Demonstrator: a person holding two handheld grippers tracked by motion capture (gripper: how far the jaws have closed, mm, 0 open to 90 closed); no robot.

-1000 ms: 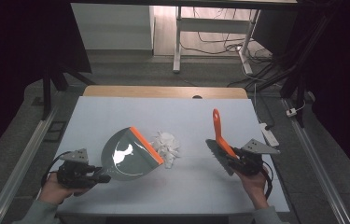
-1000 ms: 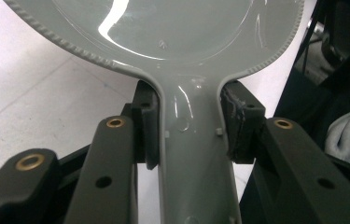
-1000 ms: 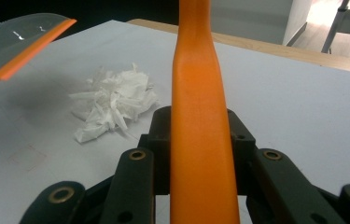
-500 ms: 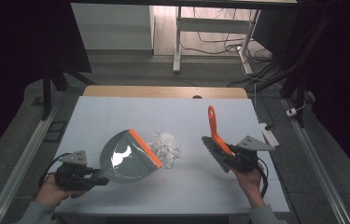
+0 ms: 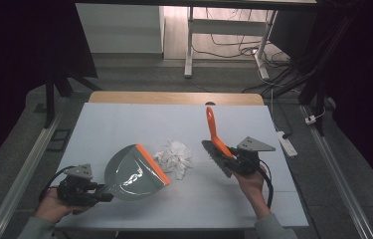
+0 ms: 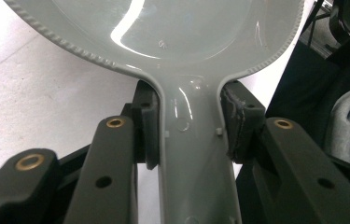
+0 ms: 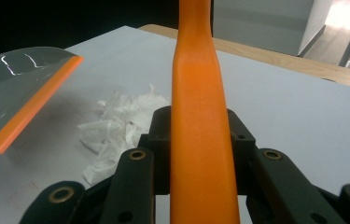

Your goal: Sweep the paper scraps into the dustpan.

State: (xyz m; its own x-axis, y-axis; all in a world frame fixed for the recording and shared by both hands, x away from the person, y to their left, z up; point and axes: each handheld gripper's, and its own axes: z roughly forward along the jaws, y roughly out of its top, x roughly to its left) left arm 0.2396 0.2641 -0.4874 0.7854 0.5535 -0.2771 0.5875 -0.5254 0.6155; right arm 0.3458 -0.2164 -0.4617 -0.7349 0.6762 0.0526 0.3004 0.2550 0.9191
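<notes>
A grey dustpan (image 5: 133, 173) with an orange lip is held by its handle (image 6: 193, 154) in my left gripper (image 5: 99, 190), which is shut on it at the front left. The lip rests just left of a pile of white paper scraps (image 5: 175, 156), also seen as paper scraps (image 7: 116, 126) in the right gripper view. My right gripper (image 5: 230, 158) is shut on the orange handle (image 7: 199, 116) of a hand brush (image 5: 215, 135), whose dark bristle head (image 5: 218, 158) hangs just right of the scraps. The dustpan lip (image 7: 32, 105) shows at that view's left.
The work surface is a pale blue-white table (image 5: 139, 119) with a wooden far edge (image 5: 174, 98). A metal rail (image 5: 22, 172) runs along the left side. Cables and a desk frame (image 5: 189, 45) lie on the floor beyond.
My right gripper has carried the brush leftward, closer to the paper scraps. The dustpan and left gripper have stayed put.
</notes>
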